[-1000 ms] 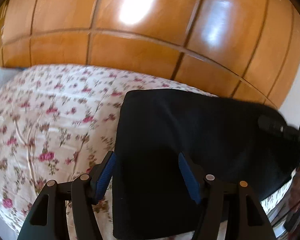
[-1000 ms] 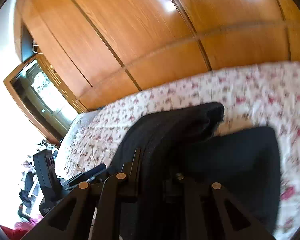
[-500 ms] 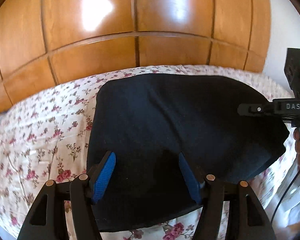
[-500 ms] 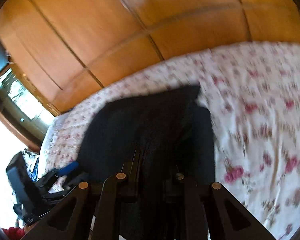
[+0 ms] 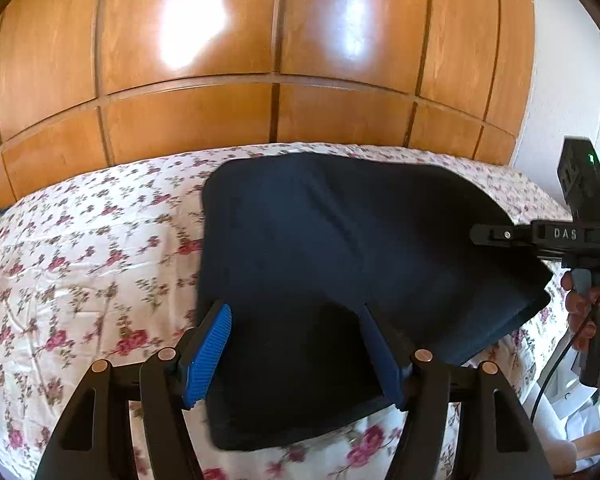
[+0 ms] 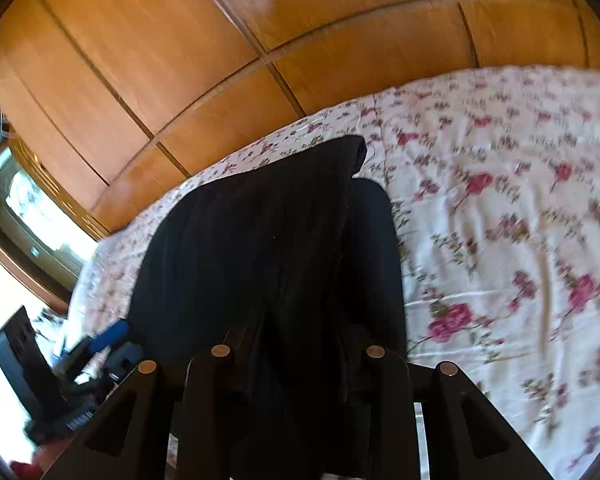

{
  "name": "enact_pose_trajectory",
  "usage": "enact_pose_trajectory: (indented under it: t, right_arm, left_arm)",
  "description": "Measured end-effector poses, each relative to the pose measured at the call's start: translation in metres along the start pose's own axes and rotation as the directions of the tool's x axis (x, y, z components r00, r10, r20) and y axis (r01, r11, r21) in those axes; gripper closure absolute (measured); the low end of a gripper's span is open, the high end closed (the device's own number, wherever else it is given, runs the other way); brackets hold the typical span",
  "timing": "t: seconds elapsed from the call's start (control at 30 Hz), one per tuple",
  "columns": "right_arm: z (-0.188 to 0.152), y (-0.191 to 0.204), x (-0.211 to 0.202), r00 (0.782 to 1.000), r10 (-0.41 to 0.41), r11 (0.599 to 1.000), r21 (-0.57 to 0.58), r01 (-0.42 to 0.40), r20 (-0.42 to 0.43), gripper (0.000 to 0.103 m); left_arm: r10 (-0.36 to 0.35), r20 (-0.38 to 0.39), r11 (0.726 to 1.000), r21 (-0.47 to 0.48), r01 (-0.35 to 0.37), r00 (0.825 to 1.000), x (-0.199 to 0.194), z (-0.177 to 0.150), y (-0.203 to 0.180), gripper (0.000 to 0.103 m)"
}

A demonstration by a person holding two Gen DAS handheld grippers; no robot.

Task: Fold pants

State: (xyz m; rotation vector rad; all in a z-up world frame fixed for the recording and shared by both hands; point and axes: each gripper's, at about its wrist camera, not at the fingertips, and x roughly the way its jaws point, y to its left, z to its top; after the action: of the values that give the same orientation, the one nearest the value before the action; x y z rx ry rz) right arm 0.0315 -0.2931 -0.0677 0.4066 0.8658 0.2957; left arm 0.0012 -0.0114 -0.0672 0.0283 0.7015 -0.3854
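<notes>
Floral bed (image 5: 80,264), pants (image 5: 340,248) mid-fold.
Left tongs (image 5: 296,356) agape over hem; right tongs (image 6: 296,356) clamping cloth; next, lay flap flat.

A glossy wooden wardrobe (image 5: 268,80) of orange-brown panels fills the back, with bright patches of light reflected on its doors. In front lies a bed under a white sheet (image 5: 84,248) printed with pink flowers. A white wall (image 5: 560,100) stands at the right of the wardrobe; a bright window (image 6: 32,208) shows at the far left
</notes>
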Motion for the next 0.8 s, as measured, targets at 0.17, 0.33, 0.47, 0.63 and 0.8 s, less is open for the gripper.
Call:
enact_pose_trajectory:
  t: [0.17, 0.33, 0.47, 0.63, 0.8]
  right_arm:
    - [0.000, -0.011, -0.015, 0.999, -0.014, 0.998, 0.054, 0.013, 0.030, 0.055]
    - [-0.002, -0.020, -0.019, 0.999, -0.031, 0.995, 0.093, 0.029, 0.021, 0.039]
    - [-0.004, -0.026, -0.016, 1.000, -0.016, 0.992, 0.123, 0.017, -0.009, 0.033]
    - [-0.008, -0.036, -0.009, 0.998, 0.046, 0.982, 0.185, -0.038, -0.043, 0.031]
    - [-0.014, -0.052, -0.002, 0.990, 0.131, 0.955, 0.275, -0.110, -0.061, 0.027]
  left_arm:
    - [-0.035, 0.077, 0.982, -0.183, 0.049, 0.996, -0.020, 0.000, 0.040, 0.036]
    - [-0.150, 0.013, 0.915, -0.376, 0.144, 0.989, -0.002, 0.001, 0.086, 0.036]
    - [-0.305, -0.022, 0.844, -0.469, 0.259, 0.952, 0.017, 0.002, 0.102, 0.035]
    - [-0.473, -0.067, 0.757, -0.542, 0.366, 0.879, 0.042, -0.002, 0.097, 0.035]
    - [-0.500, -0.134, 0.779, -0.502, 0.377, 0.856, 0.055, 0.004, 0.089, 0.035]
